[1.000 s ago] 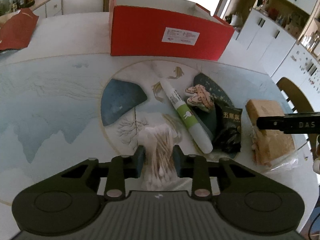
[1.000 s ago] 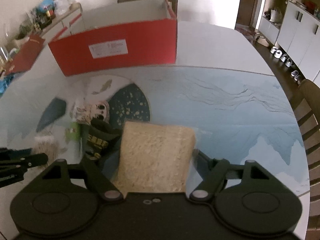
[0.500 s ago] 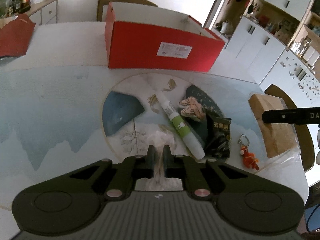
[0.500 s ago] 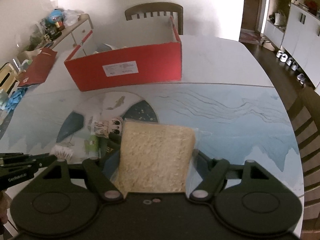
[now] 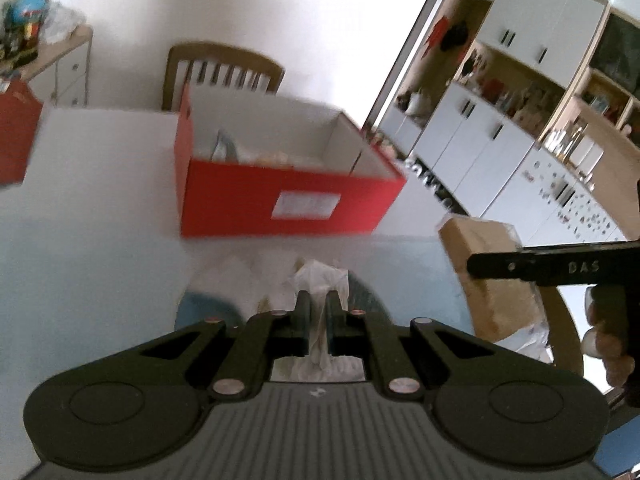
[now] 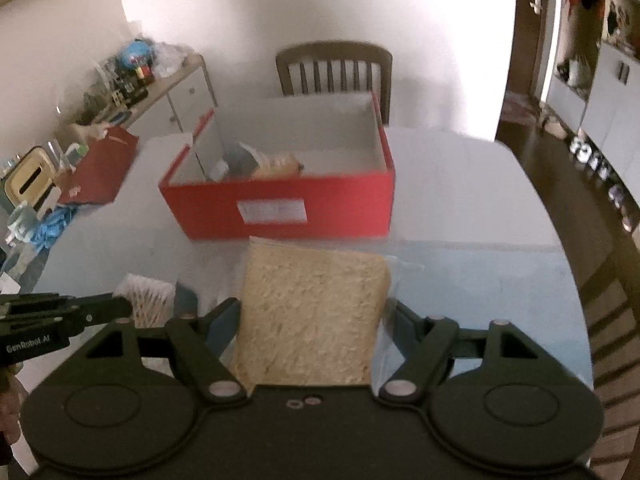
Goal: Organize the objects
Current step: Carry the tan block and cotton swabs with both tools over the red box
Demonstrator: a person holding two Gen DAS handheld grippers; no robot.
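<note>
Above the tabletop [image 6: 460, 184], both grippers are holding things up in the air. The left gripper [image 5: 318, 320] is pinching a clear bag of cotton swabs [image 5: 320, 280] between its nearly closed fingers [image 5: 302, 316]. The right gripper [image 6: 312, 320] is gripping a bagged slice of bread [image 6: 312, 308] with its fingers [image 6: 224, 320] spread wide against the slice's two sides. Beyond them, the open red box [image 6: 280, 208] is sitting on the tabletop with a few things already lying inside. A wooden chair [image 6: 334, 68] is standing behind the box.
</note>
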